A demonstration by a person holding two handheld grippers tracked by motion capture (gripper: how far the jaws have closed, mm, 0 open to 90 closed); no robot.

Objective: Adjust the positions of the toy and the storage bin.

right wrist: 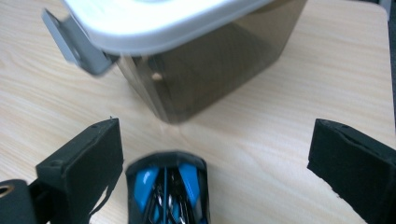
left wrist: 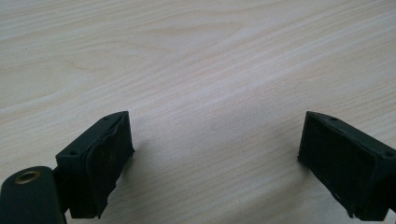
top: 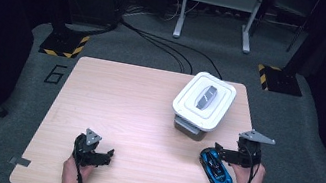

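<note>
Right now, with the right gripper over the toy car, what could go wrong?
The toy car sits nearer one of the right gripper's open fingers, so closing may push or roll it sideways. The box stands just ahead with its lid on; a forward reach could bump it.

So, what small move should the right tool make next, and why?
Probably lower a little and close on the toy car. The right tool is open, with the car lying between its jaws but nearer to one side, untouched, before the lidded box.
</note>
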